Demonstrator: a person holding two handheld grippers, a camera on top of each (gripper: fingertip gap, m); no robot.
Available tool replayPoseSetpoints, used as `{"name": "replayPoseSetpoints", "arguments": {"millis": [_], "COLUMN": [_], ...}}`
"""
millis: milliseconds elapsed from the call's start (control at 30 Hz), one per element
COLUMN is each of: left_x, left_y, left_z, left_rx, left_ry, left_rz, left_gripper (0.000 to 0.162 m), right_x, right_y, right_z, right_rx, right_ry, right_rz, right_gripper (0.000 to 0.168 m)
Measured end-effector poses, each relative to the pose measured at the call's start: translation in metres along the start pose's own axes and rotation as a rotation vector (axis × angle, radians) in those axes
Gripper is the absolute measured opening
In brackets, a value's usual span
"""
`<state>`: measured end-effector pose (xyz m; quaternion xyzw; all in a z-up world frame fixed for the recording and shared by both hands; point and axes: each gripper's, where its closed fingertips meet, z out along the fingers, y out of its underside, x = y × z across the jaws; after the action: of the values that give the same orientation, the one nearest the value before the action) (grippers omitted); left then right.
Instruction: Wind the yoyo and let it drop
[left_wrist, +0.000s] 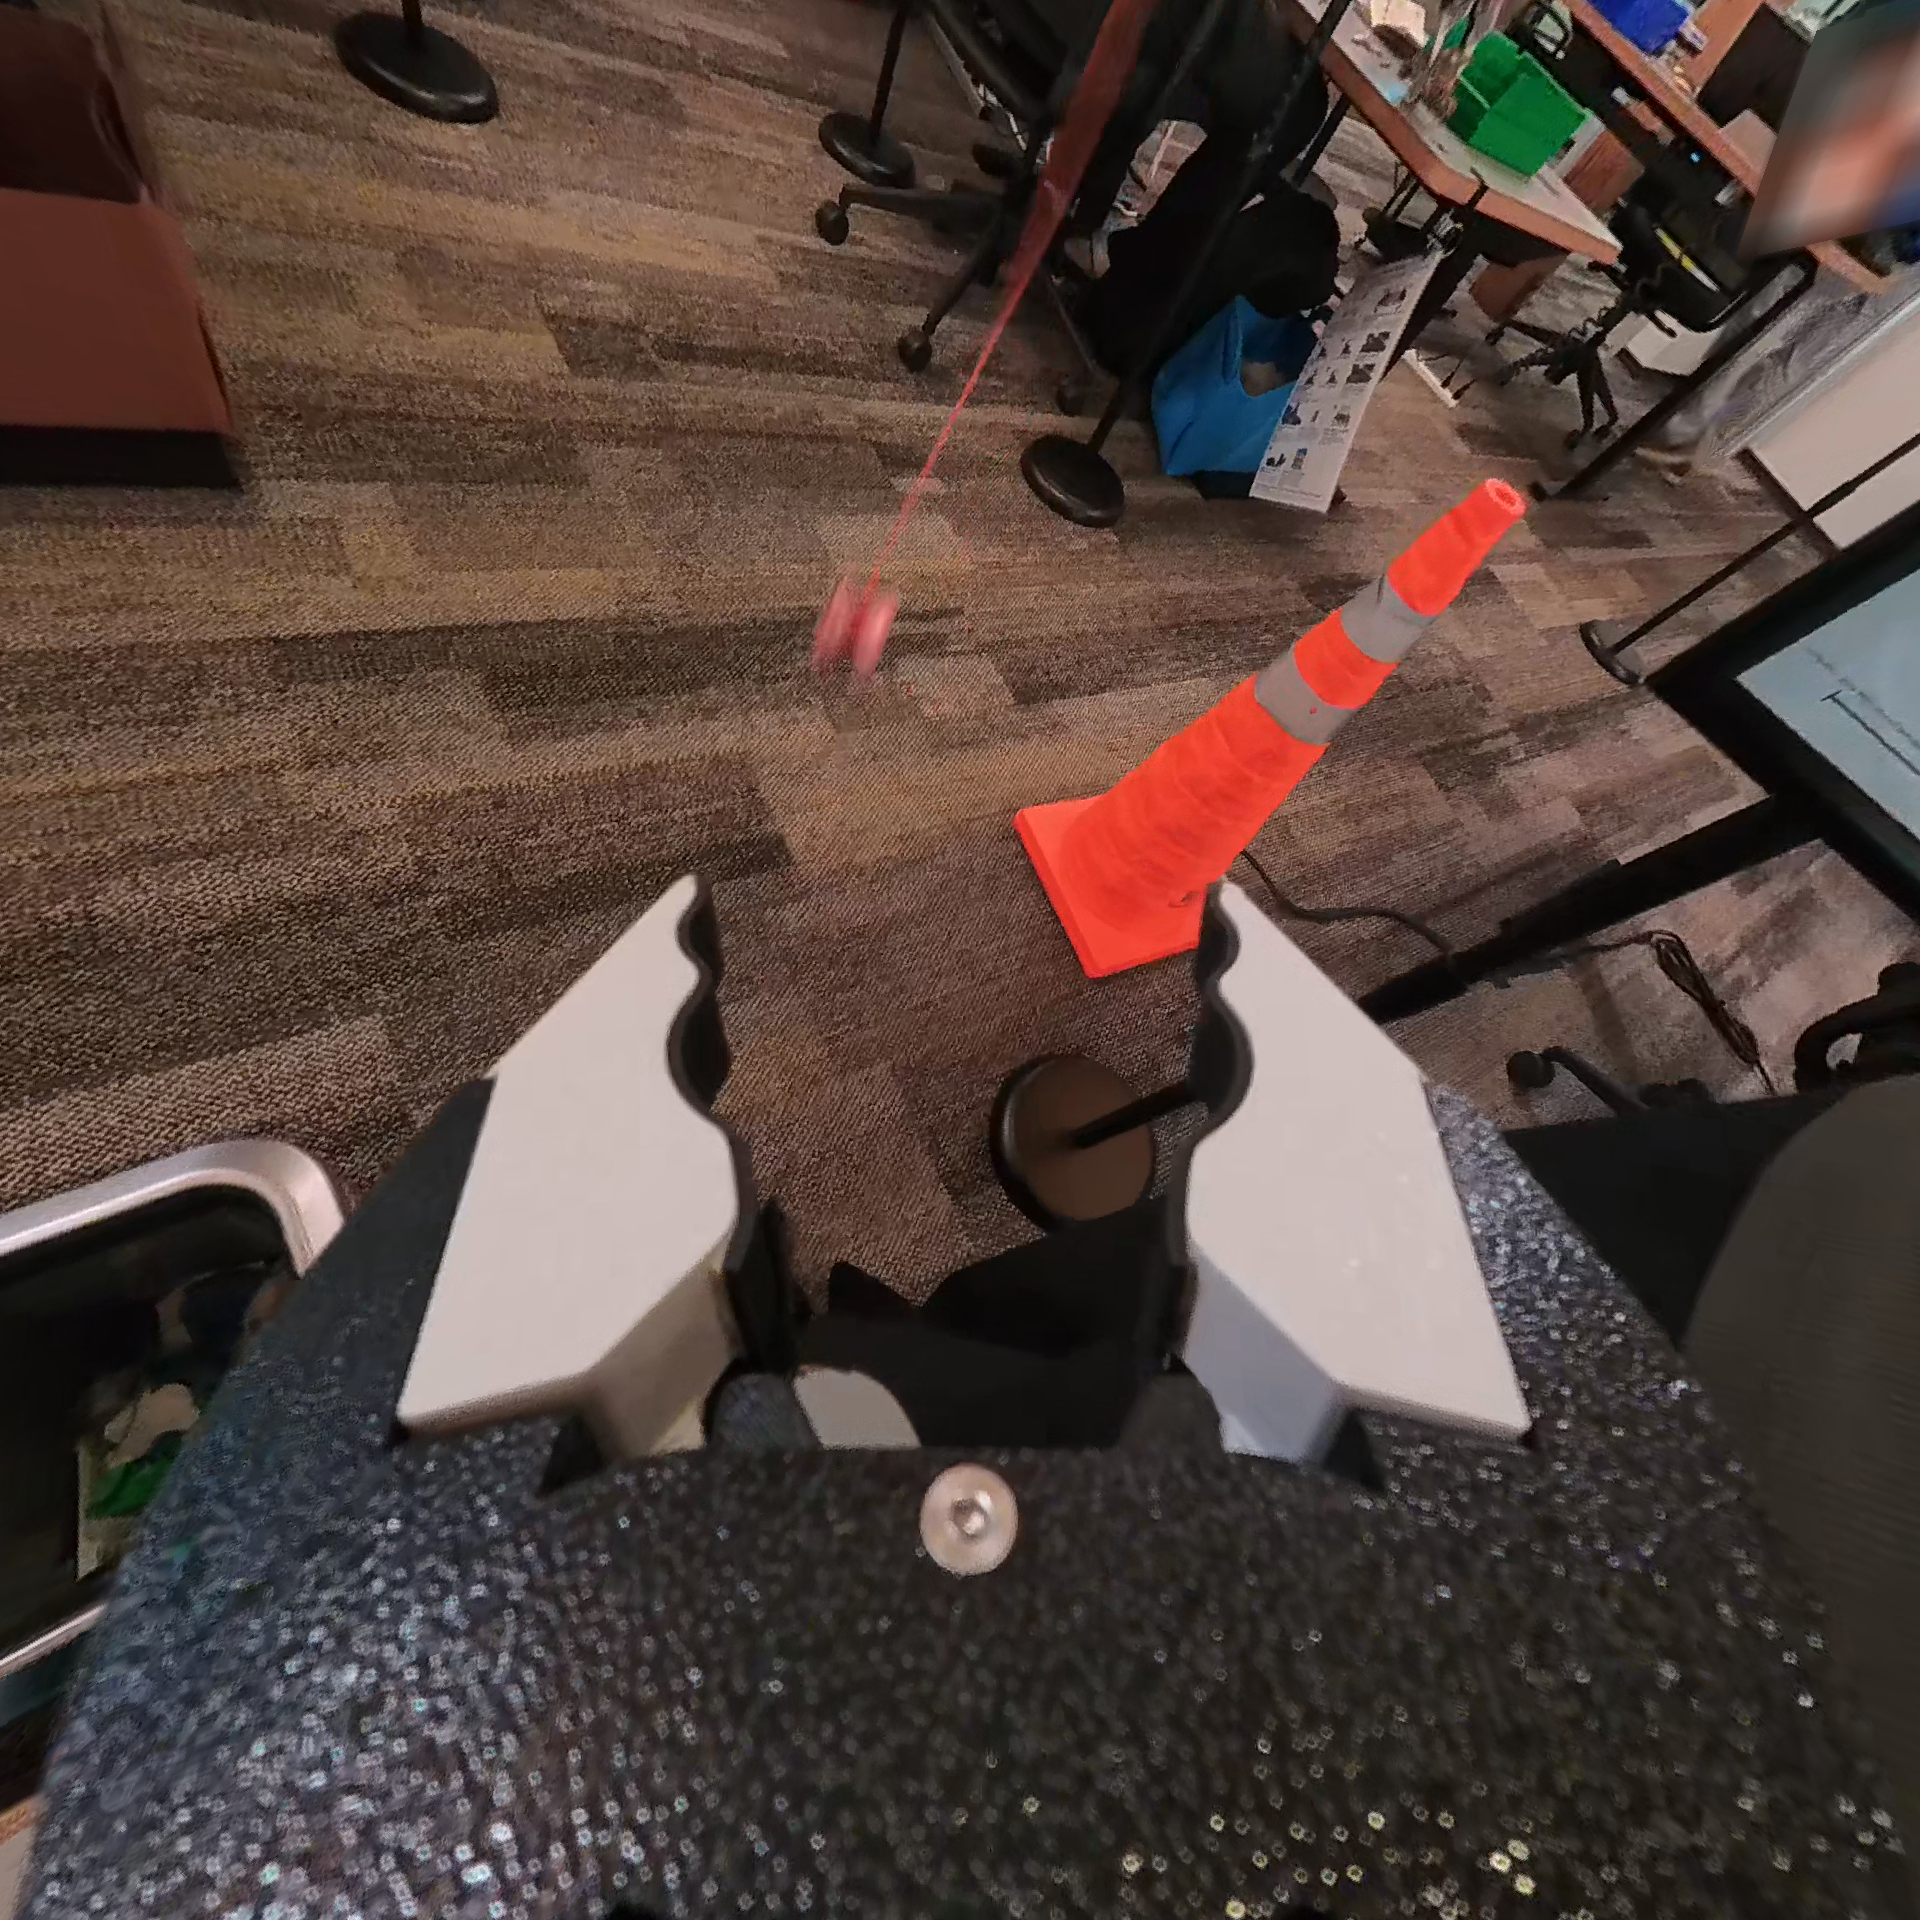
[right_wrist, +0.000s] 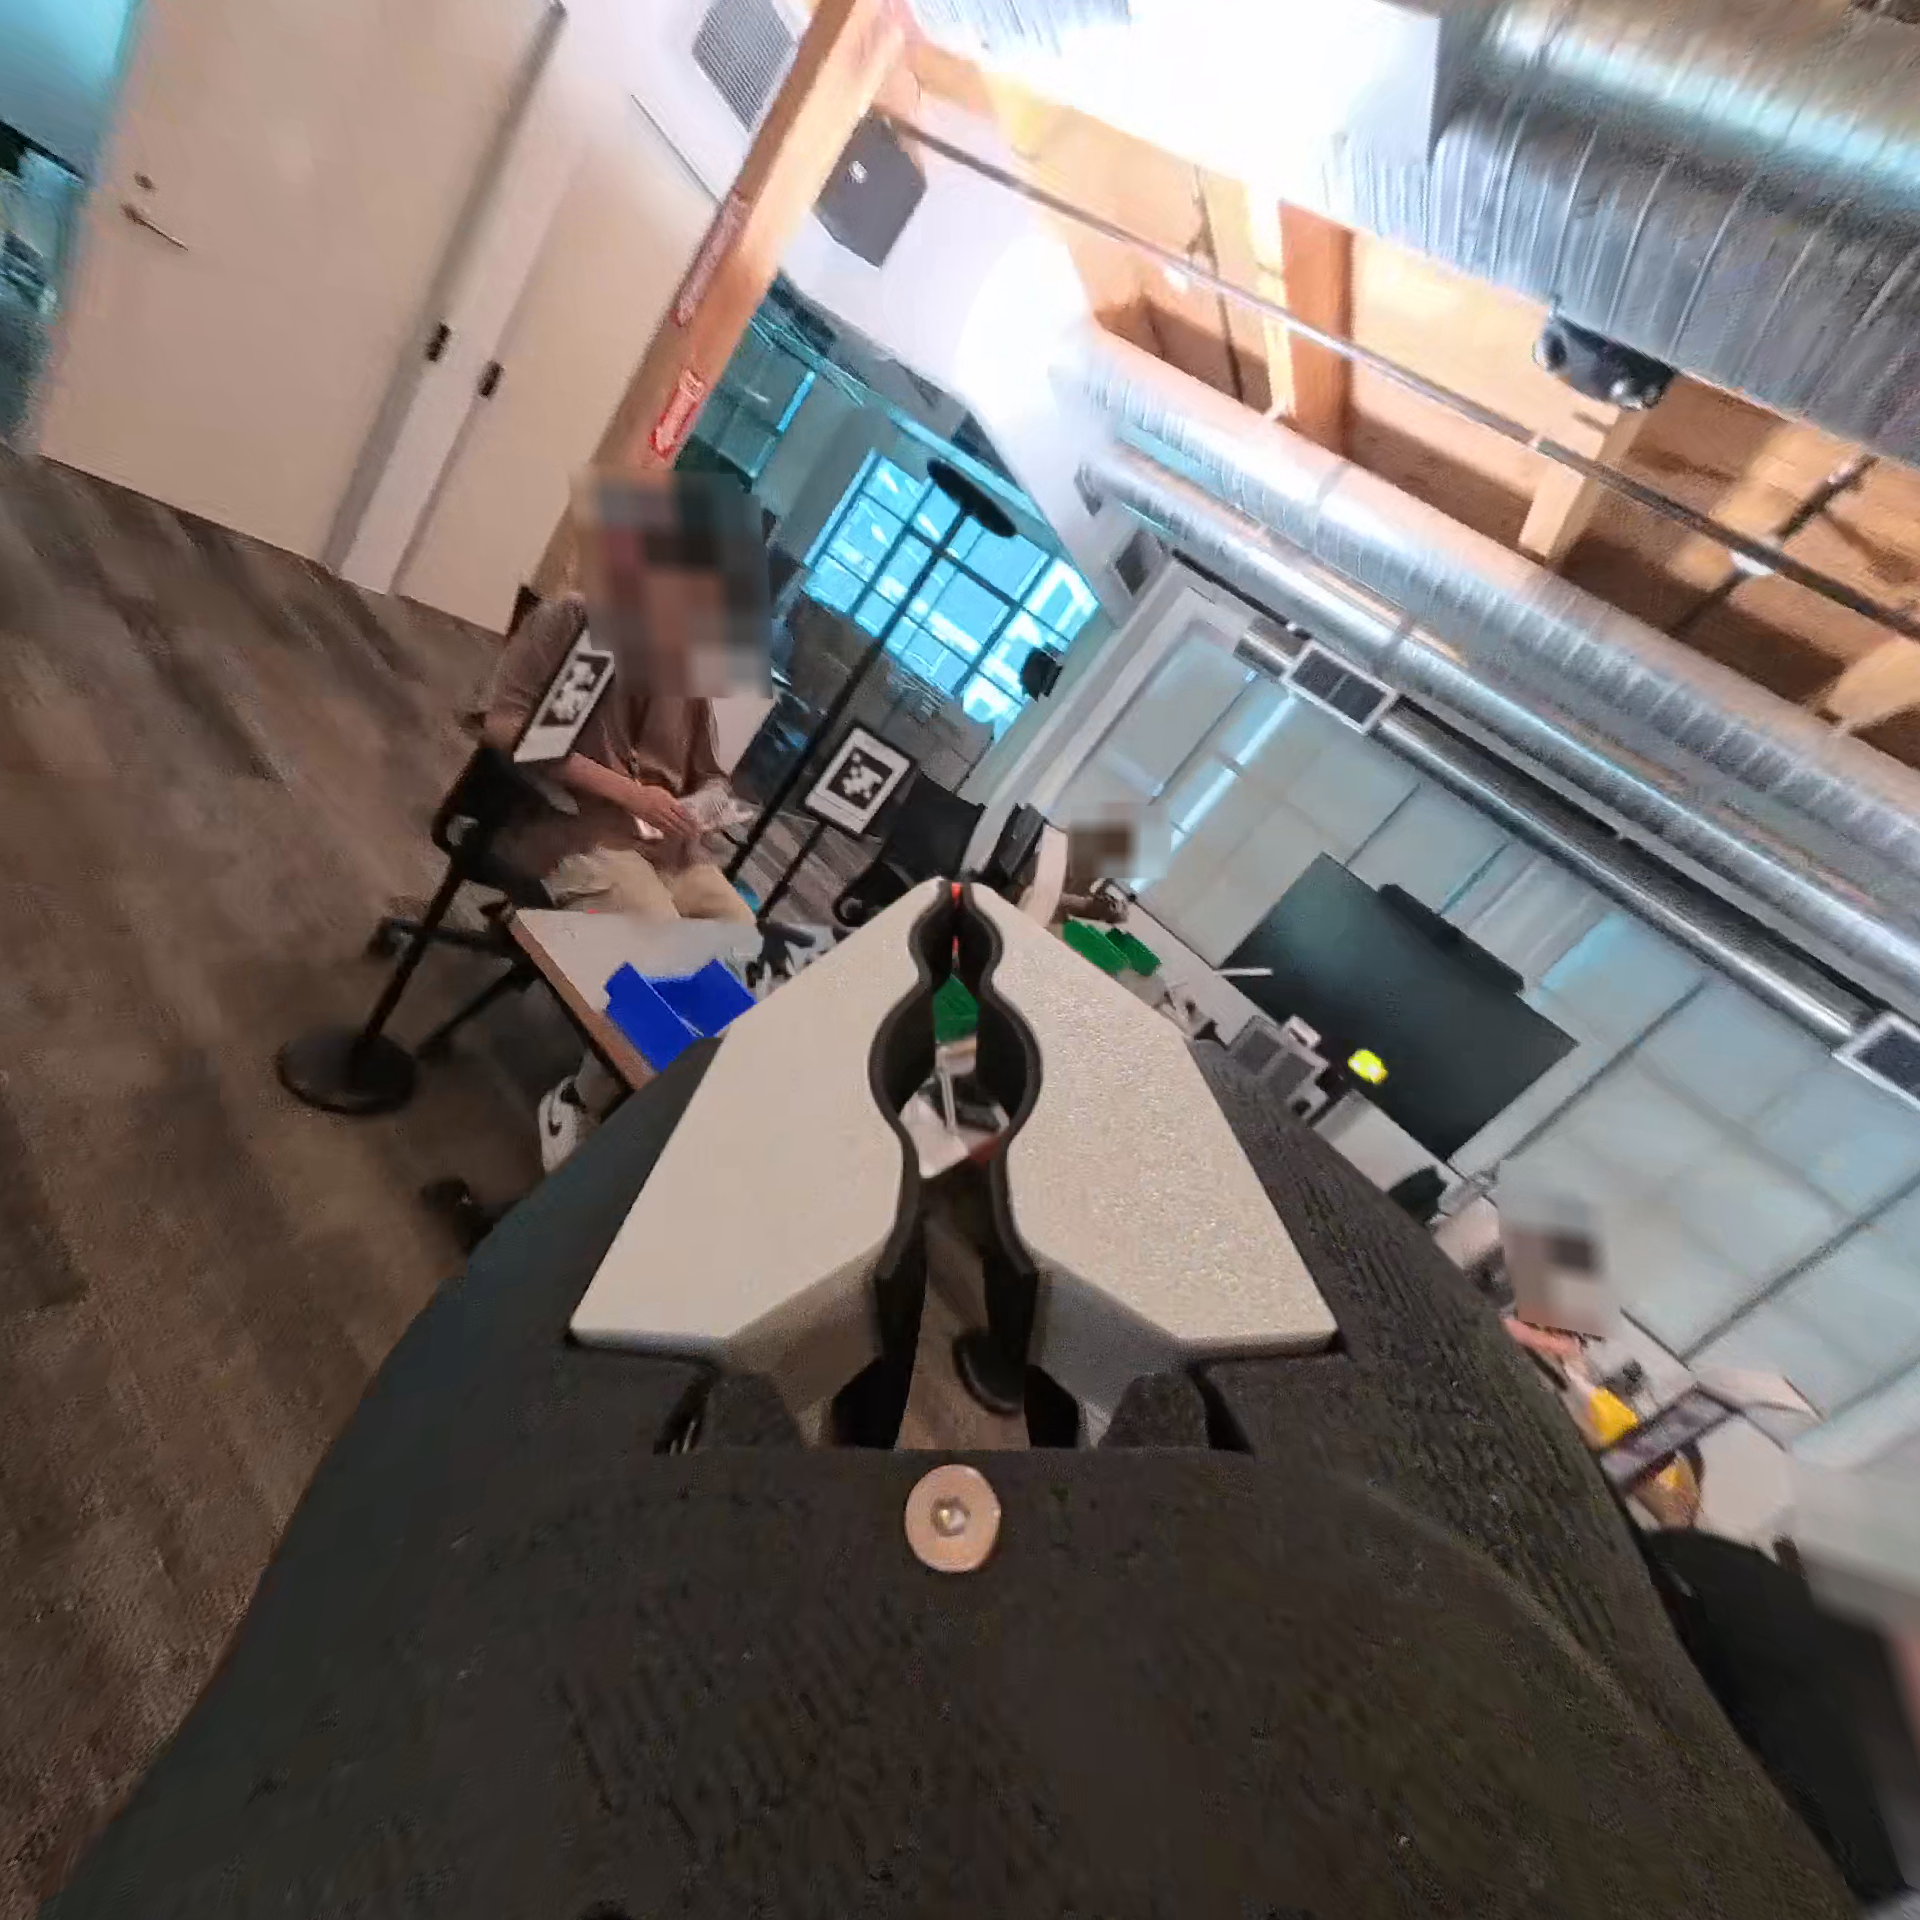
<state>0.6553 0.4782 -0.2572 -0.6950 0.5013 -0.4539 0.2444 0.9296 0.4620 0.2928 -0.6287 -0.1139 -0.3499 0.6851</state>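
Your left gripper (left_wrist: 956, 925) is hanging with fingers spread wide, holding nothing. The pink yoyo (left_wrist: 857, 623) is dangling blurred ahead of it, just above the carpet (left_wrist: 416, 727). Your right gripper (right_wrist: 956, 904) is pinching the red string (left_wrist: 997, 322) between closed fingers, angled upward.

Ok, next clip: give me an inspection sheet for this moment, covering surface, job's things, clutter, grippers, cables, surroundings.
Surface: patterned brown carpet, no table under the work.
Job's things: pink yoyo, motion-blurred, hanging above the carpet on a red string that runs up out of frame.
Clutter: orange traffic cone; blue bag; black stand base.
Grippers: left gripper open, empty; right gripper shut, a red strand pinched at its tips, apparently the string.
Cables: black cable on the carpet behind the cone.
Surroundings: office chairs, desks, green bins, seated people, ceiling ducts.
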Motion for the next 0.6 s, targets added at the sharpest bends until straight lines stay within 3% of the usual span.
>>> {"name": "replayPoseSetpoints", "arguments": {"millis": [67,200,333,467,600], "left_x": [0.005,0.015,0.014,0.011,0.011], "left_y": [-0.004,-0.004,-0.007,-0.007,-0.009], "left_z": [0.005,0.011,0.010,0.008,0.011], "left_rx": [0.007,-0.011,-0.012,-0.023,-0.024], "left_ry": [0.015,0.036,0.040,0.038,0.044], "left_rz": [0.002,0.031,0.025,0.026,0.022], "left_gripper": [0.090,0.090,0.090,0.090,0.090], "right_x": [0.014,0.023,0.053,0.084,0.092], "right_y": [-0.023,-0.018,-0.021,-0.050,-0.053], "right_z": [0.005,0.025,0.037,0.035,0.023], "right_rx": [-0.012,-0.085,-0.087,0.002,0.013], "right_ry": [-0.020,-0.019,0.098,0.194,0.216], "right_rz": [-0.029,-0.088,-0.153,-0.152,-0.138], "right_gripper": [0.000,0.000,0.000,0.000,0.000]}}
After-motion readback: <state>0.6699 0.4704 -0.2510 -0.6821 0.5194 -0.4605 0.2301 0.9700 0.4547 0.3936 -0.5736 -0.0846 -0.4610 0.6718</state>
